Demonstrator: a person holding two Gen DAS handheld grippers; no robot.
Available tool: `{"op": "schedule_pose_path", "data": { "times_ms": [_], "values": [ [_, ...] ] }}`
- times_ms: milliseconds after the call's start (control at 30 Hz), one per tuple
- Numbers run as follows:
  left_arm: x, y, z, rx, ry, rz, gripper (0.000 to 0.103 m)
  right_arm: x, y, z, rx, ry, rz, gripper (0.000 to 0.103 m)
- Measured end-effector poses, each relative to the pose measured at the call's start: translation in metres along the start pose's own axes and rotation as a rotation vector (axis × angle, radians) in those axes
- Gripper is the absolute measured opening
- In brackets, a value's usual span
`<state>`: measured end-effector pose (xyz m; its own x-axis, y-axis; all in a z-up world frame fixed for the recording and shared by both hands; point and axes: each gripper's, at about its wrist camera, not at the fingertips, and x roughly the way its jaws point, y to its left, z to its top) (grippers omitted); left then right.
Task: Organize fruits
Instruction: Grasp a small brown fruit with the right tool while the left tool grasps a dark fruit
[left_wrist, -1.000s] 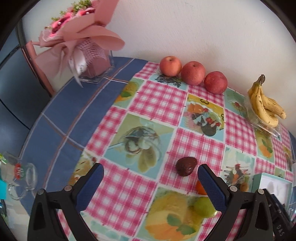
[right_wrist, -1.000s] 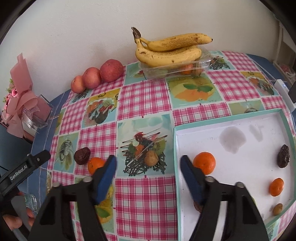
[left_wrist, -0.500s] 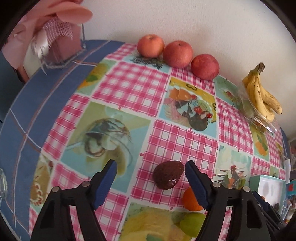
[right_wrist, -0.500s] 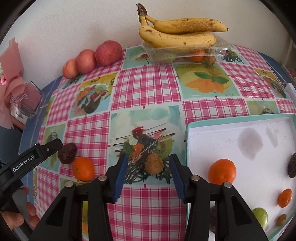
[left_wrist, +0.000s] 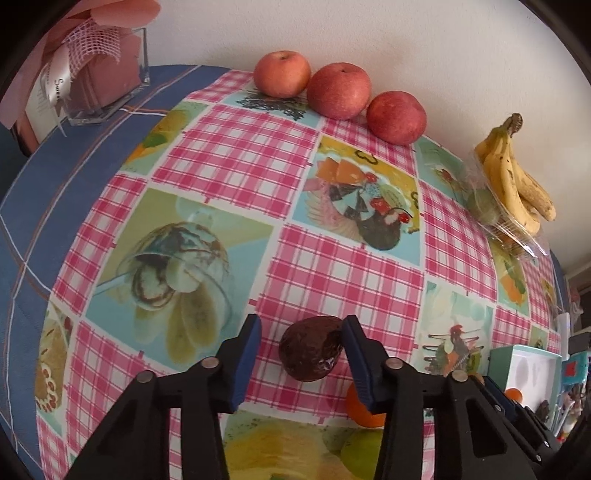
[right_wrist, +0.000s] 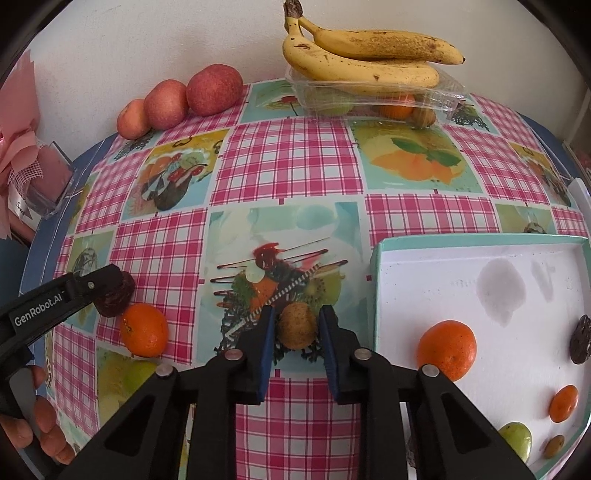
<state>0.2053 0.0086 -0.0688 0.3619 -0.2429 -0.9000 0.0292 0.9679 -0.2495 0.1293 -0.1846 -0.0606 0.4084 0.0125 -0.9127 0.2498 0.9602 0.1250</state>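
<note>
A dark brown wrinkled fruit (left_wrist: 308, 352) lies on the checked tablecloth between the fingers of my left gripper (left_wrist: 301, 326). The right finger touches it and a gap shows at the left finger. In the right wrist view the same fruit (right_wrist: 116, 299) sits behind that gripper's finger (right_wrist: 92, 284). My right gripper (right_wrist: 297, 315) has both pads against a small brown kiwi-like fruit (right_wrist: 297, 326) that rests on the cloth. A tangerine (right_wrist: 144, 329) and a green fruit (left_wrist: 362, 450) lie near the dark fruit. The white tray (right_wrist: 376, 258) holds several fruits, among them an orange (right_wrist: 447, 349).
Three apples (left_wrist: 338, 94) line the wall. Bananas (right_wrist: 365, 55) rest on a clear plastic box (right_wrist: 373, 98) with fruit inside. A pink bouquet in a clear vase (left_wrist: 103, 85) stands at the far left. A person's hand (right_wrist: 40, 424) holds the left gripper.
Both grippers have moved forward and down and narrowed. The left one now brackets the dark fruit. The right one has closed onto the small brown fruit.
</note>
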Motion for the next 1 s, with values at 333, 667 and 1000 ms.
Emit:
{"op": "schedule_pose_path", "data": {
  "times_ms": [333,667,1000],
  "values": [
    [-0.002,-0.003,-0.003,-0.002,0.007,-0.016,0.028,-0.002,-0.002,0.0,0.013,-0.008,0.031,0.024],
    [-0.043,-0.003,0.007,0.01,-0.083,0.016,0.015,-0.036,-0.009,0.012,0.022,-0.09,0.064,0.024],
    [-0.017,0.018,0.002,-0.071,-0.048,0.01,0.033,-0.034,-0.021,0.011,0.053,-0.078,0.072,0.024]
  ]
}}
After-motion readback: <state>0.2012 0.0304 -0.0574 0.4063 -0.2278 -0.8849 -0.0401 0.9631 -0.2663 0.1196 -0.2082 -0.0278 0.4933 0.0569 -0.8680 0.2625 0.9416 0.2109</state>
